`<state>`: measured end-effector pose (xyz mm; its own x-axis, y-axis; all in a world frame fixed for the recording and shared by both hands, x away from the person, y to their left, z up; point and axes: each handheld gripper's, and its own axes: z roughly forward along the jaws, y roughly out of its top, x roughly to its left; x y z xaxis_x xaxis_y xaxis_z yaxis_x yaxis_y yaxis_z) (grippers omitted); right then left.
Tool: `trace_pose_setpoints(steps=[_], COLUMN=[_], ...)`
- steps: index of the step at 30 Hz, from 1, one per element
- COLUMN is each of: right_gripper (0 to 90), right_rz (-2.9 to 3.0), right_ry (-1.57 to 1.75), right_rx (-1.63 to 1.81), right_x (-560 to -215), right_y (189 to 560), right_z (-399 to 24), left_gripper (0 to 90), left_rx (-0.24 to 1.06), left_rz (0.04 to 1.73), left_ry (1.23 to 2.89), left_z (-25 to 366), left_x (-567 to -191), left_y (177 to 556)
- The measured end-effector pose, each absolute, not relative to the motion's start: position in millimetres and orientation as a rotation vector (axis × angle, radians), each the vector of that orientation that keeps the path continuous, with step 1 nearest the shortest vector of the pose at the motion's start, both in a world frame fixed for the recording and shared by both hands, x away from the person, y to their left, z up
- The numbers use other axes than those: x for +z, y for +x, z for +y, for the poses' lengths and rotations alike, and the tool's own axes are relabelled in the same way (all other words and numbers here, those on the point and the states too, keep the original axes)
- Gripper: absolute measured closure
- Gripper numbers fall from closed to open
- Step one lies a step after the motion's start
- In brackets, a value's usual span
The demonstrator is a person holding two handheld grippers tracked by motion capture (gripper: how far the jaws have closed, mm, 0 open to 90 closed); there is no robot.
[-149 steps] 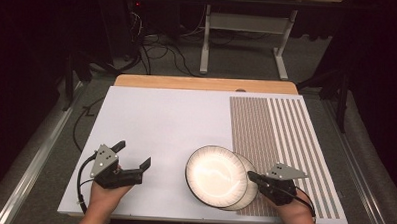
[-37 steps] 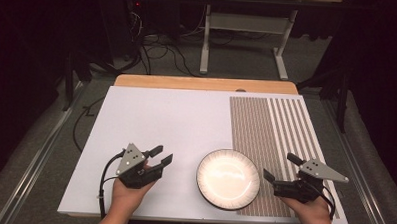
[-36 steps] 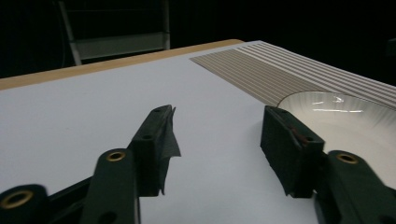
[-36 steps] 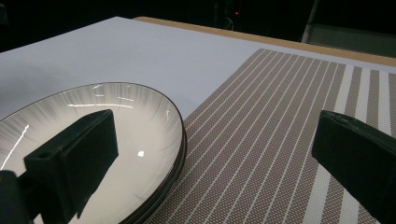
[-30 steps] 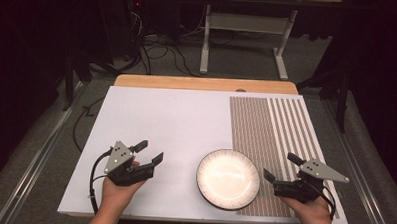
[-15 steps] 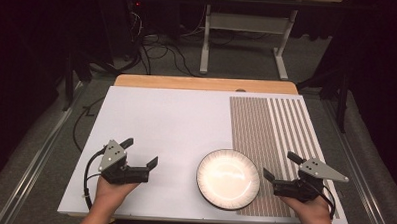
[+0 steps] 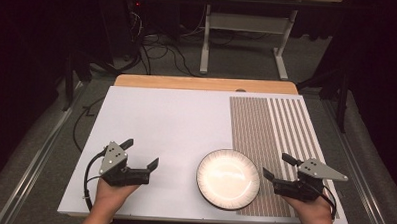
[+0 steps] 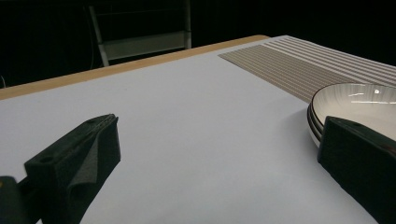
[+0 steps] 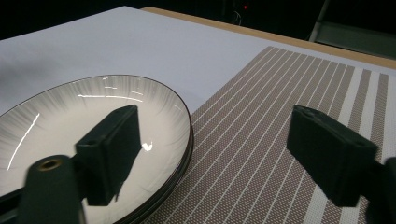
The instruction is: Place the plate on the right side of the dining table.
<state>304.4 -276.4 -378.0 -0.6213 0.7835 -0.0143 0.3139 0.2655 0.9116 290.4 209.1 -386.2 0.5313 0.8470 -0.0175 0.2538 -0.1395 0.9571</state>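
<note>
A stack of white plates (image 7: 228, 179) with dark rims lies flat near the table's front edge, half on the striped brown placemat (image 7: 270, 139). My left gripper (image 7: 141, 153) rests on the white table to the left of the plates, open; its jaws have widened within the last second and hold nothing. In the left gripper view the plates (image 8: 359, 100) sit behind its right jaw. My right gripper (image 7: 276, 166) stands open on the placemat just right of the plates. Its jaws have just been closing somewhat, with nothing between them. The plate rim (image 9: 184, 135) lies by its left jaw.
The white table top (image 7: 176, 121) stretches far and left of the plates. A wooden strip (image 7: 202, 83) runs along the table's far edge. Beyond it are a metal frame (image 7: 239, 38) and cables on the dark floor.
Five seconds ago the right gripper held the plate stack; now the stack lies flat and free. The left gripper has drawn back left from the plates and its jaws have widened.
</note>
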Motion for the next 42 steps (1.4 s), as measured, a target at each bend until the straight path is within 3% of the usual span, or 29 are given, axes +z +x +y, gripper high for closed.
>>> trace_pose_setpoints(steps=[3, 9, 11, 12, 16, 22, 42], right_gripper=[29.3, 55.1, 58.3, 67.0, 81.7, 90.0, 90.0], right_rz=[2.073, 2.105, 2.111, 2.121, 2.168, 2.247, 2.436], right_ry=[0.992, 1.001, 1.007, 1.016, 1.006, 1.000, 0.912], right_rx=[1.321, 1.317, 1.320, 1.324, 1.289, 1.231, 1.062], right_x=[-377.1, -378.0, -377.6, -377.4, -379.0, -383.0, -389.4], right_y=[302.8, 301.4, 301.4, 301.8, 302.4, 305.0, 303.1], right_z=[-277.5, -279.4, -280.0, -280.9, -278.5, -272.2, -255.8], left_gripper=[0.0, 0.0, 0.0, 0.0, 0.0, 0.0, 0.2], left_rx=[0.682, 0.682, 0.682, 0.685, 0.680, 0.684, 0.680], left_rz=[0.946, 0.946, 0.946, 0.943, 0.947, 0.936, 0.926], left_ry=[1.679, 1.679, 1.678, 1.685, 1.683, 1.680, 1.690], left_z=[208.6, 206.6, 206.3, 205.3, 204.1, 204.5, 203.6], left_x=[-386.4, -386.5, -386.6, -387.3, -387.7, -386.8, -387.3], left_y=[290.1, 289.5, 289.6, 289.4, 289.4, 288.0, 288.8])
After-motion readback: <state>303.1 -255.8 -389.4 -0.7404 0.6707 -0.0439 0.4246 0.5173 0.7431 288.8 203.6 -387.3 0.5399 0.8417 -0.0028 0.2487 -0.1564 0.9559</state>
